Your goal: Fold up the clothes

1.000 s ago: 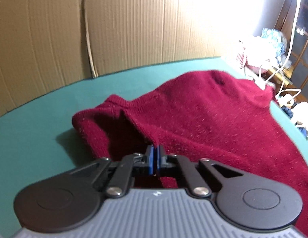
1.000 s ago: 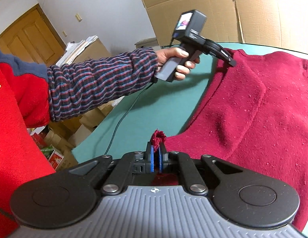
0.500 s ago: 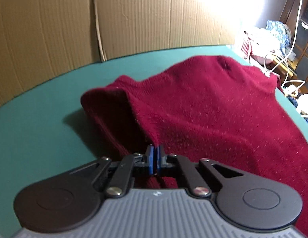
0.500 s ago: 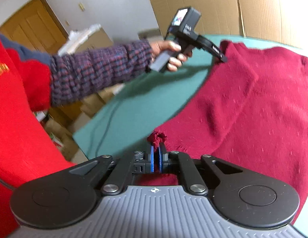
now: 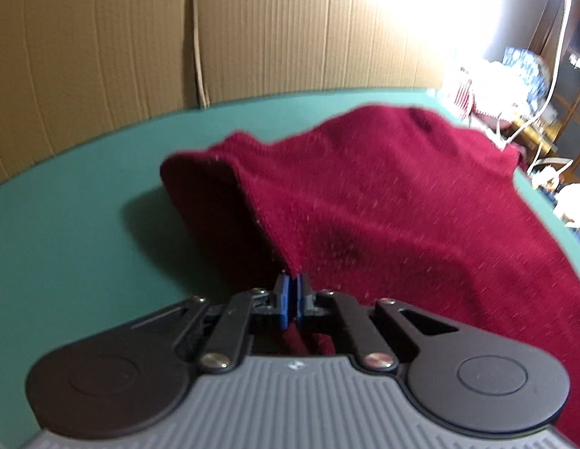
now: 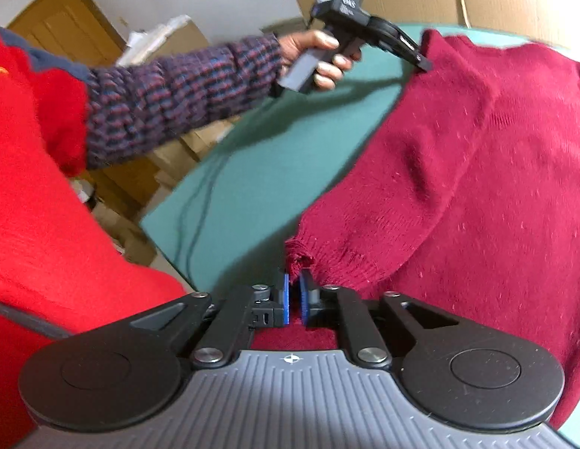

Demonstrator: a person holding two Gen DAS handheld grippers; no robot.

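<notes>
We see a dark red sweater (image 5: 383,202) spread over a green table (image 5: 65,224). It covers the right side of the table and reaches close to the far edge.

Our left gripper (image 5: 290,292) is pinched tight on a fold of the sweater, and the cloth rises up to its blue pads (image 5: 284,299). From the right wrist view we also see this left gripper (image 6: 422,64) at the far left edge of the sweater. A hand (image 6: 316,56) holds its handle, and the arm wears a striped sleeve (image 6: 177,89).

Our right gripper (image 6: 294,288) is at the near corner of the sweater. Its jaws are opening now. A bit of the knit hem (image 6: 299,258) is between the blue pads, and we see a thin gap beside it.

A thin black cable (image 6: 200,202) runs over the green table near the left edge. Tall brown cardboard (image 5: 103,48) stands like a wall behind the table. On the far right we see a bright light (image 5: 458,7) and a messy pile of stuff (image 5: 514,75) with white cords. On the left we see a red top (image 6: 39,194) on the person, cardboard boxes (image 6: 170,157) on the floor and a wooden door (image 6: 61,26).
</notes>
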